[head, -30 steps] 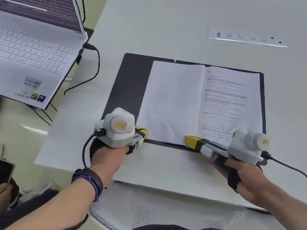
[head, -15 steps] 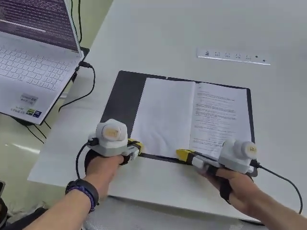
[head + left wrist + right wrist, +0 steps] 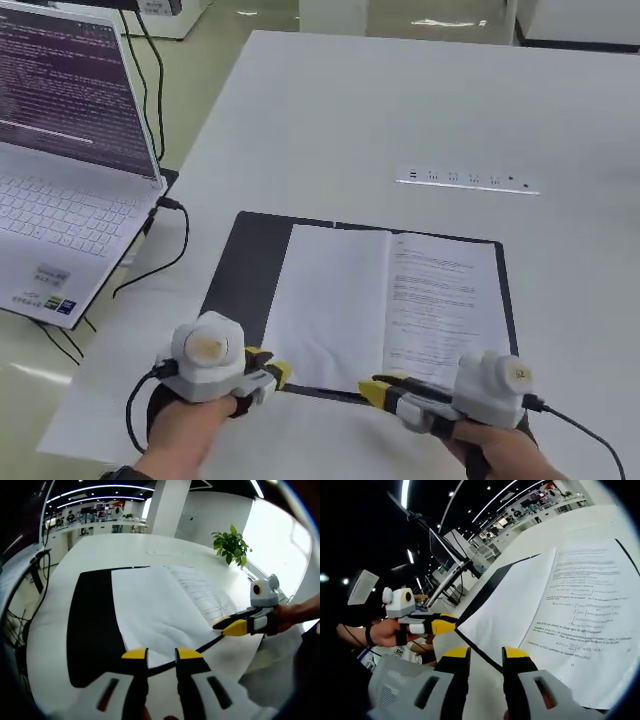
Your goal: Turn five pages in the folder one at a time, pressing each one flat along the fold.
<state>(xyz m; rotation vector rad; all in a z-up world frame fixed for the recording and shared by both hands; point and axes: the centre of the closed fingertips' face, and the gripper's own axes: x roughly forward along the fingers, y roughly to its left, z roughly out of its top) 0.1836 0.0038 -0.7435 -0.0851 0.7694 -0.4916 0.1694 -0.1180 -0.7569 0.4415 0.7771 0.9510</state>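
- The folder [image 3: 240,275] lies open near the front edge of the table [image 3: 400,110]. It has a blank page [image 3: 330,300] on its left half and a printed page [image 3: 445,305] on its right, and they meet at the fold [image 3: 387,300].
- Our left gripper [image 3: 268,374] hovers at the folder's near edge, below the blank page. Its jaws stand a narrow gap apart with nothing between them.
- Our right gripper [image 3: 376,390] sits at the same near edge, close to the foot of the fold. Its jaws are likewise a little apart and empty.
- We judge that a page turn is about to begin. We should nip only the top printed sheet near its front right corner, and lightly, so that one sheet lifts rather than several.
- We carry that sheet leftward in an arc over the fold, while the left gripper steadies the blank side.
- To flatten it, we run a jaw tip along the fold from the near edge to the far edge. The pressure should be gentle, so the paper neither creases nor tears.
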